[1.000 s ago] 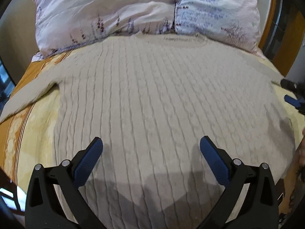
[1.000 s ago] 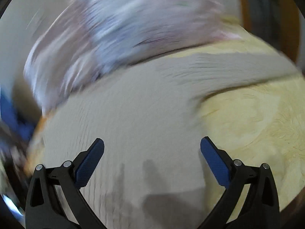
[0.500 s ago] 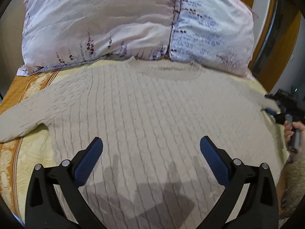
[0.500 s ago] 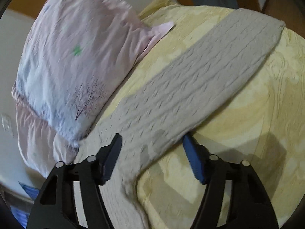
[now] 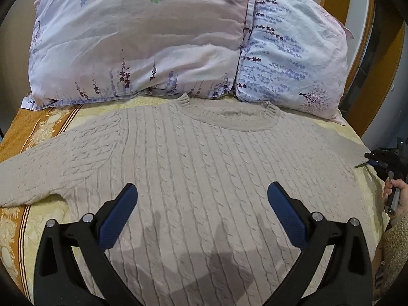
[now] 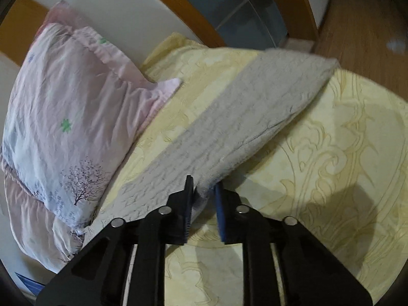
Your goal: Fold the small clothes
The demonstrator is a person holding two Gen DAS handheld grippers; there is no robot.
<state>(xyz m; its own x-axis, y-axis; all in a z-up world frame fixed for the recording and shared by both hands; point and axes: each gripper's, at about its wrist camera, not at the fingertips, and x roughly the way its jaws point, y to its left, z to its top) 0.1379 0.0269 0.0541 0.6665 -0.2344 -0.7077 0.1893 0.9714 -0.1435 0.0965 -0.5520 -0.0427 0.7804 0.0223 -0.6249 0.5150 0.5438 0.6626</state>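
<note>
Left wrist view: the left tool [image 5: 201, 204] hangs wide open over the sweater [image 5: 204, 168], touching nothing. The sweater lies flat on the bed [image 5: 38, 127], collar just below the pillows [image 5: 142, 40]; more of the pillows shows than a second ago.

Right wrist view: the right tool [image 6: 204, 199], open a second ago, has just been closing and now pinches the edge of the sweater's sleeve [image 6: 242, 117], which stretches away beside the pillows.

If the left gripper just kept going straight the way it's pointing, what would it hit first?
Most likely the chest of the sweater lying flat on the bed. The left gripper is open, tilted down toward it, with nothing in between. The pillows lie farther back.
</note>
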